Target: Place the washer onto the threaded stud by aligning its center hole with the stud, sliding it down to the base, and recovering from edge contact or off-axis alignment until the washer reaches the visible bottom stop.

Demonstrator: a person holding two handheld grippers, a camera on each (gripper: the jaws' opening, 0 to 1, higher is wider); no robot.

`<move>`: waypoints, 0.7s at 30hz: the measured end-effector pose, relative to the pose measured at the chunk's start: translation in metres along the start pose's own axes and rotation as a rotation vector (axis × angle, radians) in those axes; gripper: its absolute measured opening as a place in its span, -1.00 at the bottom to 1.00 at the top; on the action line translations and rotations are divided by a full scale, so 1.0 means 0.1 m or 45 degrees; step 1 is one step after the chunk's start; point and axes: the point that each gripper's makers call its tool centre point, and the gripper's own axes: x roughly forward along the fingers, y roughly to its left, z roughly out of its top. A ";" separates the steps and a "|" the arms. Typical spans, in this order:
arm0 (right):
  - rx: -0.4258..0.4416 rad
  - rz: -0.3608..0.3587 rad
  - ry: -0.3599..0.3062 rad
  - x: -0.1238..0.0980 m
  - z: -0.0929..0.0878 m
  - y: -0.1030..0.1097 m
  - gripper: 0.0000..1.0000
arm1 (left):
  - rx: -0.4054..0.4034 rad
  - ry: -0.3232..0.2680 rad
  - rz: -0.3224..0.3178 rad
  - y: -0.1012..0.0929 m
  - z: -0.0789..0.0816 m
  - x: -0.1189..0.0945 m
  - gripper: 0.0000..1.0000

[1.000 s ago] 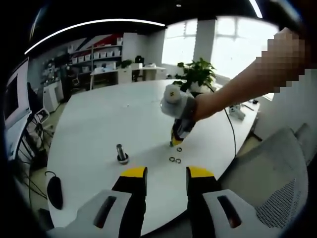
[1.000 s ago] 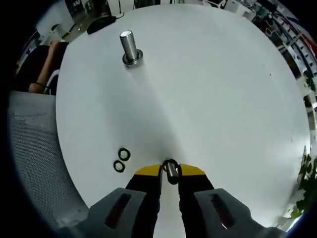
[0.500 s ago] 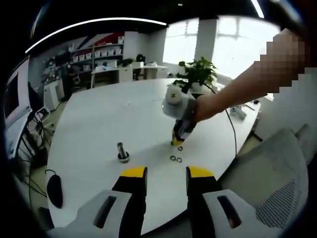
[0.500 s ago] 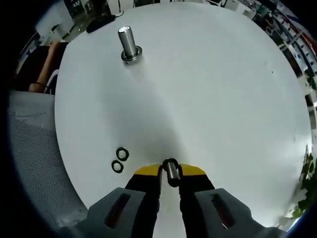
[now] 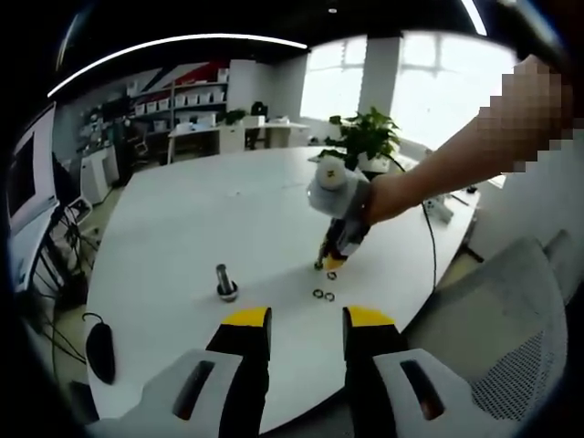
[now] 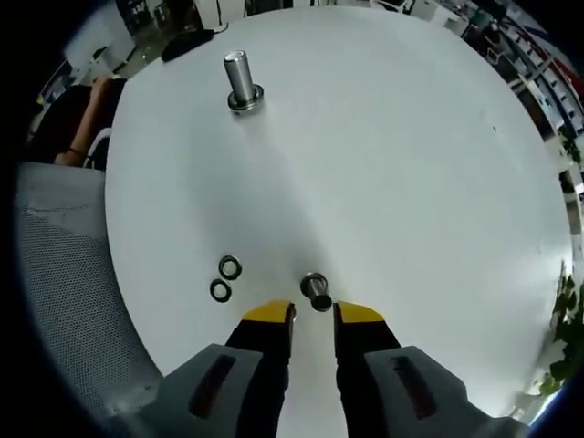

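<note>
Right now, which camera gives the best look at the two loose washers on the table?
The right gripper view: the two washers lie close and clear on the white table, just left of the right gripper. In the left gripper view they are tiny rings, farther off.

My threaded stud (image 6: 244, 82) stands upright on its round flanged base, a short grey metal post well in from the table's (image 6: 411, 182) edges, on the far side from my right jaws. Two dark ring washers (image 6: 225, 278) lie flat, side by side and nearly touching, near the table's edge closest to the mesh chair. Just beside them, apart from my right jaw tips, a small metal cylinder with a collar (image 6: 315, 291) stands tilted on the tabletop. From my left side the stud (image 5: 224, 282) sits left of the washers (image 5: 323, 295).
</note>
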 end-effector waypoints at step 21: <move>0.015 0.066 0.008 0.12 -0.08 0.23 -0.49 | -0.001 0.007 -0.005 0.01 -0.01 0.00 -0.42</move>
